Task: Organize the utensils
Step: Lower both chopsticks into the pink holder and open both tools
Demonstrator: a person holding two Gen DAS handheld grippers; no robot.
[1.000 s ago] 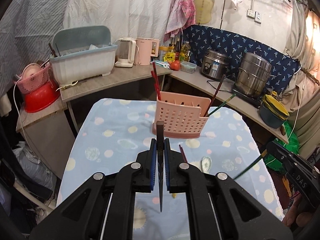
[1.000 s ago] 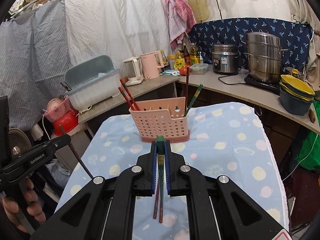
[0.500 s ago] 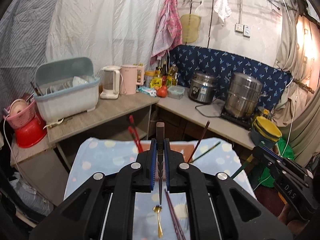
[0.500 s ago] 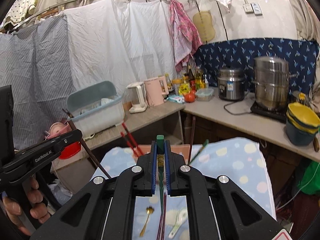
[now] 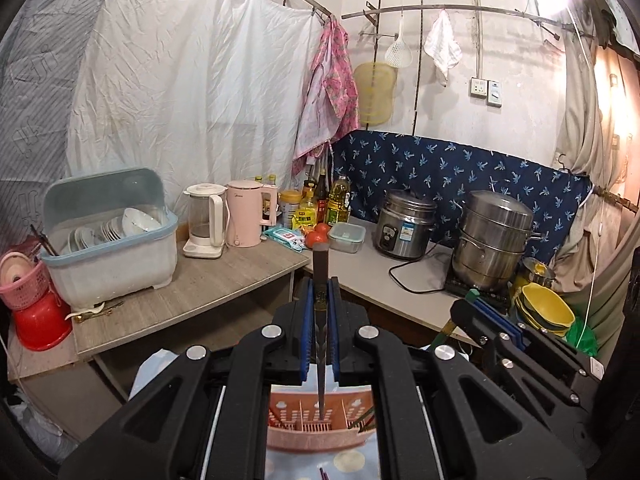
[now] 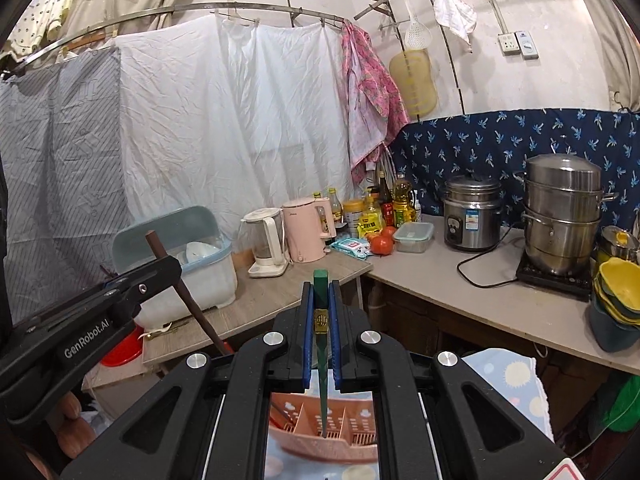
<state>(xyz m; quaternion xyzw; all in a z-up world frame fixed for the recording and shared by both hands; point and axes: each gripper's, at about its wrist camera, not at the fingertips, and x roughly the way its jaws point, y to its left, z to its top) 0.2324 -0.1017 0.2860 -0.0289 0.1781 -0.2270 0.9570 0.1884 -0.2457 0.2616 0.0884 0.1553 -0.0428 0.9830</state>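
My left gripper (image 5: 320, 300) is shut on a dark brown chopstick (image 5: 320, 276) that points down into the pink utensil caddy (image 5: 308, 436) right below it. My right gripper (image 6: 321, 304) is shut on a green chopstick (image 6: 321, 284) whose tip hangs over the same caddy (image 6: 332, 436). The left gripper with its brown chopstick (image 6: 180, 288) shows at the left of the right wrist view. The right gripper (image 5: 492, 320) shows at the right of the left wrist view. The caddy stands on a blue dotted cloth (image 6: 508, 376).
A wooden counter (image 5: 192, 292) behind holds a dish box (image 5: 108, 248), two kettles (image 5: 244, 216), bottles, tomatoes, a rice cooker (image 5: 404, 224) and a steel steamer pot (image 5: 492, 240). Yellow bowls (image 5: 548, 308) are stacked at the right. A red basin (image 5: 40, 320) sits at the left.
Both grippers have risen and tipped upward over the caddy, each still holding its chopstick. The caddy has dropped to the bottom of both views and the tabletop is almost out of sight.
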